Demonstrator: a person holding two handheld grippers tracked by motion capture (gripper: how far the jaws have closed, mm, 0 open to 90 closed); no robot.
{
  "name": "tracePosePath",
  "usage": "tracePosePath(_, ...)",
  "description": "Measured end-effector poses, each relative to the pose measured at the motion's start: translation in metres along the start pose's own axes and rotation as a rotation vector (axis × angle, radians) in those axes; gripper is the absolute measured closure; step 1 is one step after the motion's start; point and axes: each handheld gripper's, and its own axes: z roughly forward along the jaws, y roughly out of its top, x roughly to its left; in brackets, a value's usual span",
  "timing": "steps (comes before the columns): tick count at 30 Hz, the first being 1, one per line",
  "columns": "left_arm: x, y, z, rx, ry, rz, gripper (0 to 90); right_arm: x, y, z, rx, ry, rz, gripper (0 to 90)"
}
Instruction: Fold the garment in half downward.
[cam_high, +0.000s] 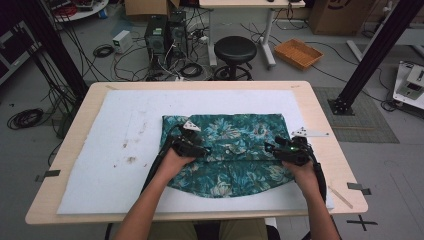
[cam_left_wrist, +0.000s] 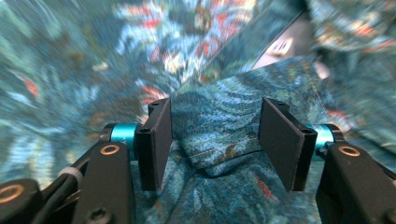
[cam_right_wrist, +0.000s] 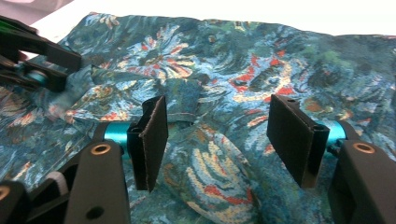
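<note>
Wooden table (cam_high: 75, 120) carrying a white mat (cam_high: 125, 130) that covers most of the top. Teal floral garment (cam_high: 235, 135) lies on the mat, right of centre and toward the near edge: straight far edge, curved hem at the near side, a fold line running across the middle.

Left gripper (cam_high: 192, 145) sits over the garment's left edge, jaws pointing inward toward the middle. In the left gripper view (cam_left_wrist: 215, 140) the jaws stand apart, released; a folded cloth edge with a stitched hem lies between them, pads not pressing on it.

Right gripper (cam_high: 282, 147) sits over the garment's right edge, near the table's right side, jaws pointing inward too. In the right gripper view (cam_right_wrist: 217, 140) the jaws are spread, released, a hump of fabric lying between them, untouched. Left gripper shows at upper left there (cam_right_wrist: 35, 60).

Both hands on the garment's fold line, well apart.
</note>
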Motion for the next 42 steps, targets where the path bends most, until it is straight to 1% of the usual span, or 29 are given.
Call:
tracePosePath(2,-0.003,-0.001,0.002,-0.007,0.032,0.019,50.9,0.002,0.0,0.001,0.005,0.003,-0.007,39.1)
tracePosePath(3,-0.003,-0.002,0.001,-0.013,0.049,0.032,55.6,0.003,0.0,0.002,0.008,0.003,-0.013,39.1)
tracePosePath(4,-0.004,-0.003,0.0,-0.018,0.059,0.048,63.5,0.003,-0.001,0.002,0.013,0.004,-0.014,39.1)
tracePosePath(6,-0.006,-0.006,-0.002,-0.051,0.064,0.055,75.2,0.005,-0.001,0.005,0.02,0.008,-0.019,39.1)
tracePosePath(8,-0.01,-0.008,-0.005,-0.084,0.076,0.075,80.2,0.007,-0.001,0.007,0.028,0.011,-0.03,39.0)
tracePosePath(11,-0.016,-0.01,-0.011,-0.149,0.082,0.105,83.0,0.011,0.001,0.009,0.031,0.025,-0.044,36.7)
tracePosePath(12,-0.016,-0.01,-0.011,-0.149,0.082,0.105,83.1,0.013,0.002,0.01,0.029,0.031,-0.06,35.1)
tracePosePath(13,-0.021,-0.011,-0.017,-0.19,0.077,0.127,83.1,0.015,0.004,0.011,0.034,0.035,-0.074,33.7)
tracePosePath(15,-0.025,-0.012,-0.023,-0.217,0.081,0.155,83.1,0.019,0.007,0.015,0.053,0.041,-0.106,30.6)
tracePosePath(18,-0.031,-0.013,-0.031,-0.262,0.077,0.189,83.6,0.024,0.012,0.027,0.083,0.036,-0.124,27.5)
tracePosePath(20,-0.034,-0.014,-0.034,-0.285,0.067,0.203,83.7,0.026,0.016,0.038,0.12,0.032,-0.131,27.4)
tracePosePath(21,-0.036,-0.015,-0.035,-0.29,0.065,0.211,83.8,0.027,0.018,0.044,0.137,0.036,-0.136,26.8)
tracePosePath(23,-0.037,-0.016,-0.035,-0.28,0.055,0.219,83.8,0.029,0.022,0.056,0.179,0.041,-0.143,24.4)
tracePosePath(25,-0.038,-0.017,-0.033,-0.259,0.053,0.211,83.8,0.031,0.024,0.067,0.239,0.038,-0.156,24.2)
tracePosePath(26,-0.038,-0.017,-0.033,-0.259,0.053,0.211,83.9,0.032,0.024,0.072,0.267,0.031,-0.167,24.2)
tracePosePath(27,-0.037,-0.018,-0.031,-0.247,0.048,0.197,83.8,0.034,0.024,0.076,0.287,0.02,-0.189,24.3)
tracePosePath(29,-0.036,-0.019,-0.03,-0.243,0.044,0.186,83.8,0.037,0.021,0.082,0.326,-0.013,-0.241,28.2)
tracePosePath(30,-0.036,-0.02,-0.03,-0.242,0.041,0.183,83.9,0.039,0.02,0.082,0.319,-0.023,-0.26,32.0)
tracePosePath(31,-0.036,-0.021,-0.03,-0.241,0.042,0.184,83.9,0.04,0.021,0.081,0.318,-0.013,-0.267,42.6)
tracePosePath(32,-0.036,-0.022,-0.03,-0.24,0.038,0.186,83.9,0.042,0.021,0.08,0.317,-0.002,-0.286,48.4)
tracePosePath(33,-0.035,-0.023,-0.029,-0.24,0.035,0.18,83.9,0.045,0.021,0.079,0.314,-0.016,-0.306,51.5)
tracePosePath(34,-0.035,-0.024,-0.029,-0.238,0.033,0.177,83.9,0.047,0.02,0.078,0.313,-0.016,-0.323,61.7)
tracePosePath(35,-0.035,-0.025,-0.029,-0.238,0.029,0.175,83.8,0.05,0.02,0.076,0.308,-0.035,-0.351,71.0)
tracePosePath(36,-0.034,-0.026,-0.029,-0.237,0.027,0.17,83.8,0.051,0.02,0.074,0.299,-0.051,-0.374,77.3)
tracePosePath(37,-0.034,-0.027,-0.029,-0.238,0.024,0.166,83.8,0.052,0.019,0.072,0.283,-0.051,-0.377,81.5)
tracePosePath(38,-0.033,-0.028,-0.03,-0.236,0.017,0.159,83.7,0.052,0.019,0.069,0.268,-0.052,-0.375,83.2)
tracePosePath(40,-0.032,-0.03,-0.03,-0.231,0.011,0.148,82.5,0.054,0.017,0.062,0.215,-0.044,-0.395,84.7)
tracePosePath(41,-0.031,-0.031,-0.03,-0.23,0.013,0.141,79.4,0.055,0.016,0.058,0.183,-0.041,-0.398,85.2)
tracePosePath(42,-0.03,-0.031,-0.03,-0.228,0.014,0.13,73.8,0.056,0.016,0.053,0.145,-0.033,-0.4,85.5)
